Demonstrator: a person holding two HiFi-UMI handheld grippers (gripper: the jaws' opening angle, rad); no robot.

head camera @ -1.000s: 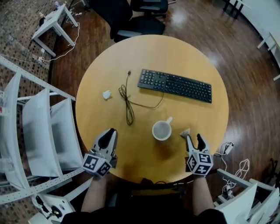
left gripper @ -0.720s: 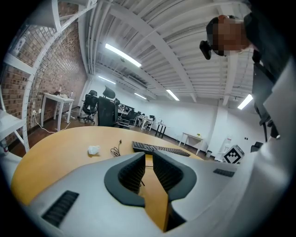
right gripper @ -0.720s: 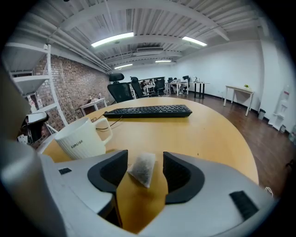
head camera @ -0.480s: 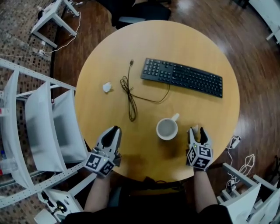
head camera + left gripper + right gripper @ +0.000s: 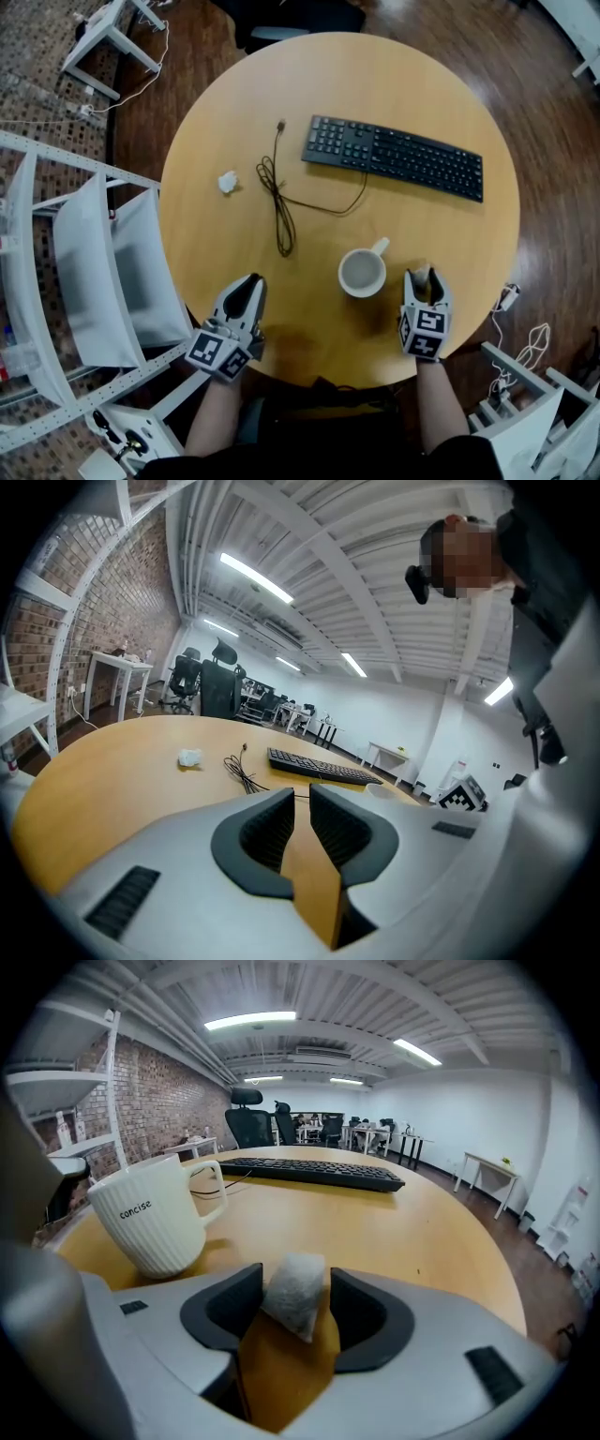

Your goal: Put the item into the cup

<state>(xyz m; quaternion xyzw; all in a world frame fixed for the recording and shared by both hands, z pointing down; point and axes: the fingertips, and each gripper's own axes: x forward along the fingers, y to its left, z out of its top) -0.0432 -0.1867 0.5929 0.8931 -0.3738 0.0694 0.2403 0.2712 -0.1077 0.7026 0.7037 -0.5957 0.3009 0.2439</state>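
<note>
Two handheld grippers are resting near the front edge of a round, light wooden table, one in each of a person's hands. The right gripper is sitting low on the tabletop, and its dark padded jaws are closing in from a wide spread. A small white pyramid-shaped tea bag is standing between them. One corner of the bag is brushing the jaw nearer the mug, and I cannot tell whether the other jaw is touching it yet. The bag is sitting on the wood, outside the cup.

Just beside that gripper, on its left, a white ribbed ceramic mug is standing upright and looking empty, with its handle pointing away from the person.

The left gripper is lying well apart from the mug, over by the table's left front edge. Its jaws are standing only slightly apart, with nothing but bare wood showing in the narrow gap.

Farther back, a black computer keyboard is lying at a slant. Its thin black cable is trailing in loose loops towards the table's middle. A small crumpled white scrap is lying to the left of the cable.
</note>
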